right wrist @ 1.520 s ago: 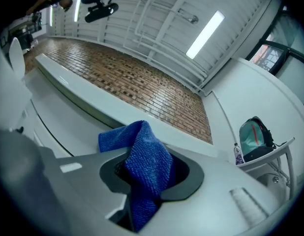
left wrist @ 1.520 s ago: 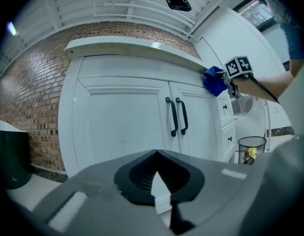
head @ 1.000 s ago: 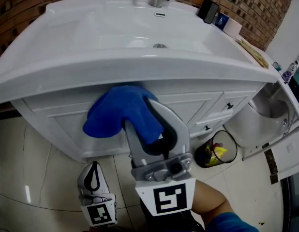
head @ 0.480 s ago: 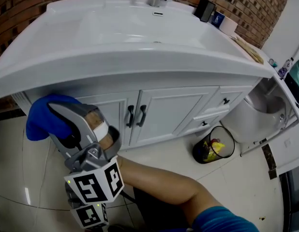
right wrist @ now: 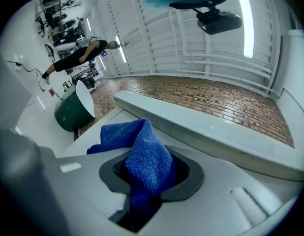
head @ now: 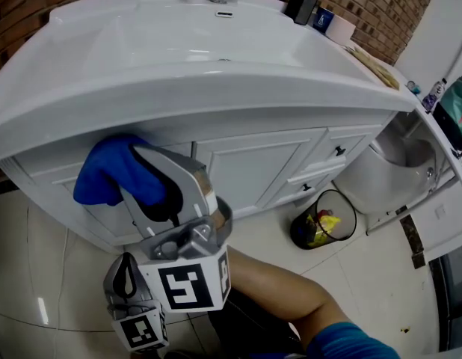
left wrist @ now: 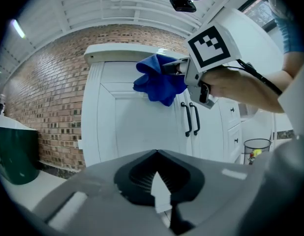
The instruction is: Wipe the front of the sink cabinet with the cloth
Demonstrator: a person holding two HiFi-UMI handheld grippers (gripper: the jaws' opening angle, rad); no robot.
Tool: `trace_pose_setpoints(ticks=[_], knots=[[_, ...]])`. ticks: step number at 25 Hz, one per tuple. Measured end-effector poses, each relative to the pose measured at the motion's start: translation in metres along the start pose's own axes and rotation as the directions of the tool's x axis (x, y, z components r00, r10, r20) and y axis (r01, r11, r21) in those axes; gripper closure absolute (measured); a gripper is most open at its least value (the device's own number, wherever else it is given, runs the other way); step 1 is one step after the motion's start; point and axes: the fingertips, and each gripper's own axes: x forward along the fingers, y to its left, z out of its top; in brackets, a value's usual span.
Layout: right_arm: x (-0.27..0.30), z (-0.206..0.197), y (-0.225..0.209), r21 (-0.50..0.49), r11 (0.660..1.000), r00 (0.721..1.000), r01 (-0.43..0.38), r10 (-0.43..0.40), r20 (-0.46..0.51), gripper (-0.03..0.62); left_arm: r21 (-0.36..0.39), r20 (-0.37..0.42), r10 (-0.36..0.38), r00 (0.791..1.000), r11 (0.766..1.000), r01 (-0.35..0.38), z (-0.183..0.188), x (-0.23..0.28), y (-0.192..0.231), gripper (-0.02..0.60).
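A white panelled sink cabinet is seen beneath a broad white basin top. The right claw is closed on a blue microfibre cloth, which is held against the upper part of the cabinet's left door, just under the basin's rim. The left claw is held low before the cabinet, closed tight with nothing in it. Two black bar handles are seen just right of the cloth.
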Motion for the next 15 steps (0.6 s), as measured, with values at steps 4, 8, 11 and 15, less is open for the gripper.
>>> trace_pose_setpoints(ticks=[4, 8, 11, 15], knots=[[-0.025, -0.027, -0.040, -0.013, 0.997, 0.995, 0.071, -0.071, -0.063, 0.486, 0.056, -0.019, -0.037, 0.999, 0.998, 0.038, -0.010, 0.013, -0.014, 0.575], [-0.053, -0.053, -0.086, -0.035, 0.985, 0.978, 0.167, -0.170, -0.119, 0.485, -0.008, -0.007, -0.036, 0.999, 0.999, 0.036, -0.009, 0.023, -0.025, 0.575], [-0.076, -0.073, -0.123, -0.055, 0.967, 0.954, 0.249, -0.254, -0.161, 0.486, -0.008, -0.007, -0.047, 0.999, 0.999, 0.047, -0.010, 0.028, -0.033, 0.575], [-0.115, -0.107, -0.176, -0.057, 0.921, 0.896, 0.386, -0.389, -0.216, 0.487, 0.004, -0.016, -0.063, 0.998, 0.998, 0.063, -0.017, 0.036, -0.047, 0.575]])
